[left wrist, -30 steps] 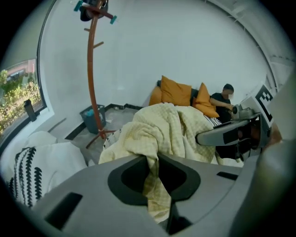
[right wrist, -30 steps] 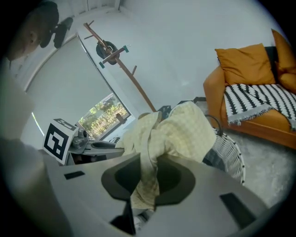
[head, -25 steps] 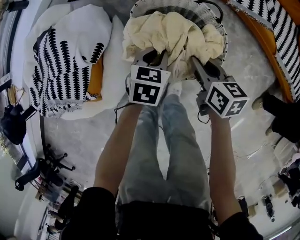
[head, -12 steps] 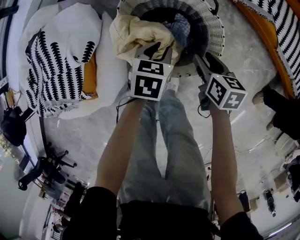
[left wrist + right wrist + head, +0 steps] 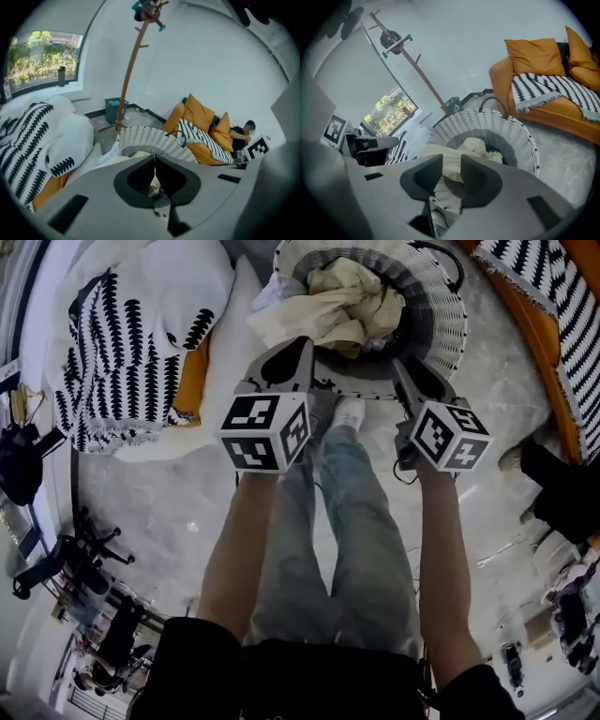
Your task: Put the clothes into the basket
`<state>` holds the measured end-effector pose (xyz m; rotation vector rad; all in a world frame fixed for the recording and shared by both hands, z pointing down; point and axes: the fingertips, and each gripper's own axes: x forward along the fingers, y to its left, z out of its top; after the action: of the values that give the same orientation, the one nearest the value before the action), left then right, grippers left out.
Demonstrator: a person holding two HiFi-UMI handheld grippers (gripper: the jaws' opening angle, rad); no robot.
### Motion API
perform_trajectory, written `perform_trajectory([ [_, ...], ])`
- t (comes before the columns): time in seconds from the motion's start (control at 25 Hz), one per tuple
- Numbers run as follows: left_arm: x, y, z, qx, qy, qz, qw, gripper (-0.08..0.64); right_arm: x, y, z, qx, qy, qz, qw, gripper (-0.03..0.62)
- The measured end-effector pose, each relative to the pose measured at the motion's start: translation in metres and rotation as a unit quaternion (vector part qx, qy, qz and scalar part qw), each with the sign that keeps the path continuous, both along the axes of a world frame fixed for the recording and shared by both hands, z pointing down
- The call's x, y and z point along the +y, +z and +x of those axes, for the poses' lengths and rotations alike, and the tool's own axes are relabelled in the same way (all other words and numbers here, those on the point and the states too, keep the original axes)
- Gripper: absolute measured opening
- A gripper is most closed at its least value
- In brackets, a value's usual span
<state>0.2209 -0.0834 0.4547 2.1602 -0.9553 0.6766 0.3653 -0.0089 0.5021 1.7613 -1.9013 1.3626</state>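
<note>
The white wicker basket point(image 5: 442, 317) stands on the floor in front of me, also seen in the left gripper view point(image 5: 150, 139) and the right gripper view point(image 5: 508, 131). Cream clothes point(image 5: 345, 304) lie inside it, and one fold hangs over its left rim. My left gripper point(image 5: 302, 345) is shut and empty, just short of the near left rim point(image 5: 154, 161). At the near right rim, my right gripper point(image 5: 404, 367) has a gap between its closing jaws point(image 5: 451, 171). Nothing is between them. The cream clothes point(image 5: 477, 147) show beyond the gap.
A white cushion with a black-and-white patterned throw point(image 5: 122, 343) lies left of the basket. An orange sofa with a striped throw point(image 5: 553, 306) runs along the right, with a person on it point(image 5: 241, 133). A coat stand point(image 5: 129, 79) and a blue bin point(image 5: 112, 110) stand behind. My shoe point(image 5: 349, 413) is below the basket.
The cream clothes, held up over the basket's near rim a second ago, now lie inside it. My left gripper has let go, pulled back toward me and rolled. My right gripper has barely moved.
</note>
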Motion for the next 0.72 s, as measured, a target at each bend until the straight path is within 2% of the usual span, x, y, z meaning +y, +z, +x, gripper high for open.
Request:
perform_trajectory([
  [0.16,-0.016,-0.032,-0.049,0.035,-0.067,0.026,0.9968,0.009,-0.017,-0.017,-0.036,-0.006,-0.029,0.019,0.999,0.075],
  [0.24,-0.024,-0.053,-0.073,0.051,-0.095,0.049,0.9930,0.009,-0.029,-0.035,-0.059,-0.017,-0.051,0.039,0.998,0.035],
  [0.36,-0.028,-0.090,-0.113,0.060,-0.140,0.080,0.9851,0.009,-0.045,-0.075,-0.106,-0.046,-0.097,0.083,0.991,0.021],
  [0.52,-0.041,-0.141,-0.171,0.069,-0.213,0.126,0.9663,0.009,-0.079,-0.133,-0.164,-0.049,-0.170,0.137,0.975,0.018],
  [0.72,-0.026,-0.213,-0.252,0.078,-0.285,0.147,0.9439,0.009,-0.080,-0.210,-0.225,-0.061,-0.209,0.172,0.961,0.017],
])
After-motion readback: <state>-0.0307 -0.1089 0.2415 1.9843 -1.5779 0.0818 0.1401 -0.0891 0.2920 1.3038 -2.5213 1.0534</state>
